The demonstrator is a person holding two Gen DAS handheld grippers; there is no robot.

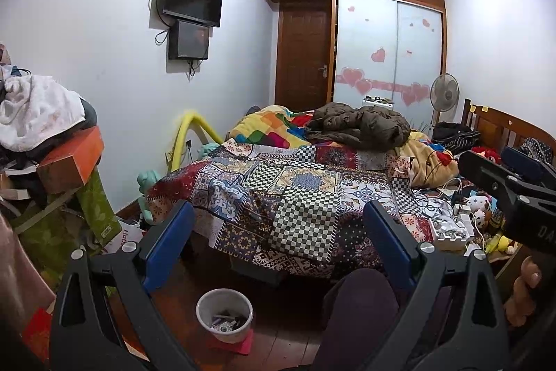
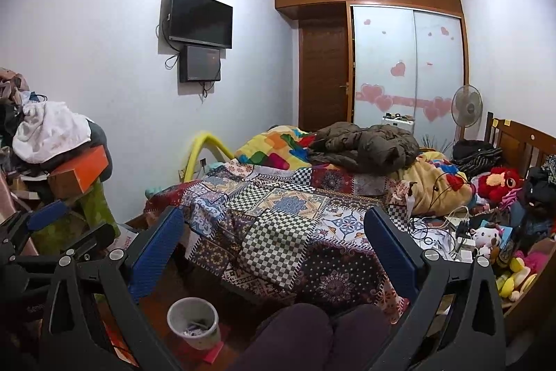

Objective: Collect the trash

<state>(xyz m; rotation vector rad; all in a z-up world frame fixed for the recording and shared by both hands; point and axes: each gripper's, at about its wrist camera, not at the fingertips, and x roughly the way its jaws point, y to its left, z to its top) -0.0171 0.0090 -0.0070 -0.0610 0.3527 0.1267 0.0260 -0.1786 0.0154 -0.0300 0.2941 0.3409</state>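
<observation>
Blue pads are lining both pairs of fingers, and both tools are being held level at about knee height, pointing across the bed, so the person seems to be looking the room over rather than reaching yet. The left gripper [image 1: 278, 242] is standing with its jaws spread wide and nothing between them; the right gripper [image 2: 274, 252] is doing the same, gaping and empty. The right tool is also showing at the right edge of the left view, a hand [image 1: 521, 291] wrapped round its grip.

The white waste bin [image 1: 224, 315] is sitting on the wooden floor at the lower middle of the left frame, on a red mat [image 1: 236, 346], already holding a few scraps. It is lying below the left jaws and closer to the camera than the fingertips, near the left finger, beside the person's knee [image 1: 361, 308]. In the right view the bin [image 2: 193, 322] is showing lower left, under the left finger.

Loose litter is hard for me to pick out. The cluttered patch of cables and small boxes [image 1: 448, 225] at the right of the patchwork bedspread [image 1: 295, 193] looks the likeliest place to start, well beyond either gripper's reach as they stand.
</observation>
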